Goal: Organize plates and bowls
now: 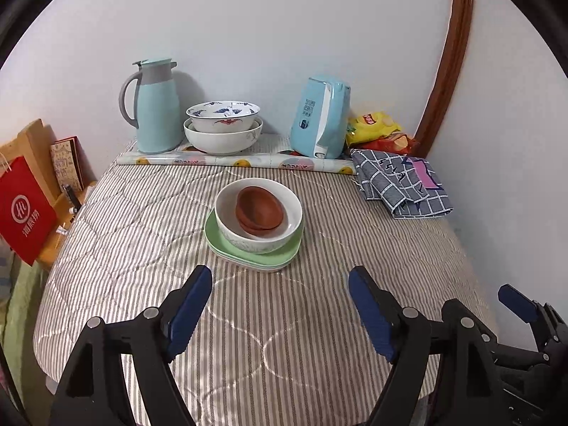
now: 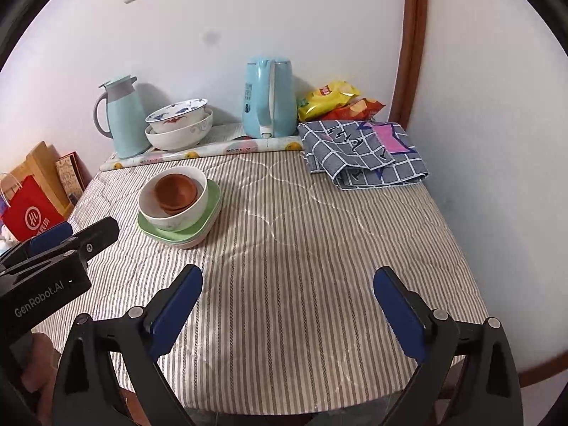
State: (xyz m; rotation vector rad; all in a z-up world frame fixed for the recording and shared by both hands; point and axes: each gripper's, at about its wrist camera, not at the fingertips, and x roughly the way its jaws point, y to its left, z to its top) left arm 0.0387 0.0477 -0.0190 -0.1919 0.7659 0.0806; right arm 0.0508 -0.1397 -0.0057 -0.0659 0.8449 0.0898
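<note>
Near the table's middle, your stack of brown bowls (image 1: 261, 211) in the white bowl (image 1: 258, 213) on green plates (image 1: 248, 248) looks settled, so keep the left gripper (image 1: 280, 305) and right gripper (image 2: 288, 305) open, empty, clear.

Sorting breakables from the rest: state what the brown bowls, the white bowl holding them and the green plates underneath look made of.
Brown bowls: matte, likely unglazed clay or plastic. White bowl: glossy with a printed pattern, probably glazed ceramic. Green plates: smooth, uniform pastel, possibly melamine.

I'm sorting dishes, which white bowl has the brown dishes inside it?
The white bowl sitting on the green plates mid-table; the other two bowls are nested together at the back beside the thermos jug.
</note>
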